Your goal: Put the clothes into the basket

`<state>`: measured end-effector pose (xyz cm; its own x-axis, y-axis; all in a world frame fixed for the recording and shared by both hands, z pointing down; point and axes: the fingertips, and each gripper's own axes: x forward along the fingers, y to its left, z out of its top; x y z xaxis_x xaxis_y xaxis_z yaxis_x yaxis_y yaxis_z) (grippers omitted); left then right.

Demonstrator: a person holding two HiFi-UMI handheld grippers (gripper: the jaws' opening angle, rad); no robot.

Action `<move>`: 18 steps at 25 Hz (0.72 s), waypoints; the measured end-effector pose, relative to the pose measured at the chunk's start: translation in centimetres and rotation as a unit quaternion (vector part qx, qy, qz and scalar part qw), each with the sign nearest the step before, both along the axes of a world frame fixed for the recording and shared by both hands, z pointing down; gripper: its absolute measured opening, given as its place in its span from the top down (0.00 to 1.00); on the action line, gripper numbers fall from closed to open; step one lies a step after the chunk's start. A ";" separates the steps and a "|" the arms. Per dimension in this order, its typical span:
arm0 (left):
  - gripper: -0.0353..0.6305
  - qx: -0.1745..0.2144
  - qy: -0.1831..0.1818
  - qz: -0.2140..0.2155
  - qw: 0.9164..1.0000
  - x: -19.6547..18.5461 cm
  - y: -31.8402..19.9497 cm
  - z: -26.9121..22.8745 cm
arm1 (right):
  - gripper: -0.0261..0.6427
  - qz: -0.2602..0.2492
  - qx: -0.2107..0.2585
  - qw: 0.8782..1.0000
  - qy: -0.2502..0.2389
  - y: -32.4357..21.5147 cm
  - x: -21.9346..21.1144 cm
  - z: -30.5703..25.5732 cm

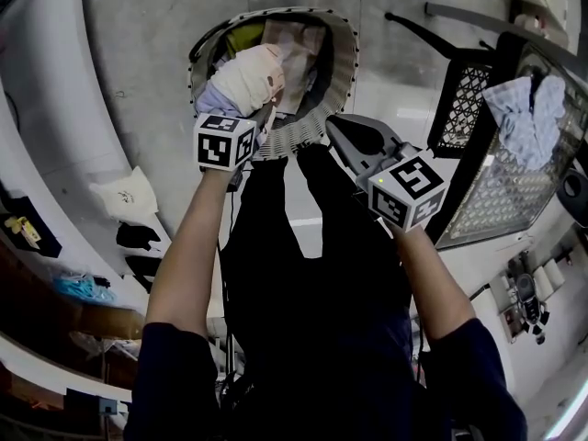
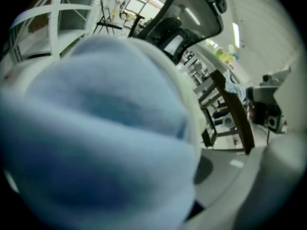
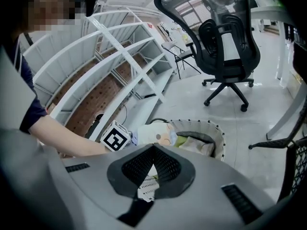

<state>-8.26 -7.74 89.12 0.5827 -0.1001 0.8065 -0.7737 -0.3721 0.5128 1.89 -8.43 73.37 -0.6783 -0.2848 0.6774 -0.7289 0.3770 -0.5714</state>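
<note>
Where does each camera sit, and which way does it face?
Head view: on the person's head, facing steeply down at the basket; shows both forearms, left gripper, right gripper.
Left gripper view: on that gripper; a blue garment fills it, hiding the jaws.
Right gripper view: on that gripper, facing the basket past its shut, empty jaws.
Shared: head and right gripper views both show basket and left gripper.
</note>
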 end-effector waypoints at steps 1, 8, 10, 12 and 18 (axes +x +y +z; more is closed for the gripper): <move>0.61 -0.009 -0.003 0.005 1.000 0.2 0.2 0.3 | 0.95 0.000 -0.001 1.000 -0.001 -0.1 0.0 0.0; 0.40 -0.024 -0.024 0.018 0.999 0.4 0.9 0.9 | 0.95 -0.008 -0.005 1.000 -0.010 -0.2 -0.4 0.1; 0.40 -0.021 -0.020 0.013 0.999 0.4 0.8 0.4 | 0.95 -0.010 -0.009 1.000 -0.012 0.0 -0.5 0.0; 0.40 -0.015 -0.016 0.010 1.000 0.6 0.7 -0.4 | 0.95 -0.011 -0.011 1.000 -0.011 0.1 -0.5 -0.2; 0.40 0.001 -0.010 -0.003 1.000 0.5 -0.1 -2.6 | 0.95 -0.019 0.003 1.000 -0.017 -0.8 -1.4 -1.7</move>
<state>-7.77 -7.89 86.55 0.5661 -0.1051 0.8176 -0.7861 -0.3676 0.4970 0.51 -9.21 71.66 -0.7116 -0.2617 0.6520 -0.6940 0.4070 -0.5939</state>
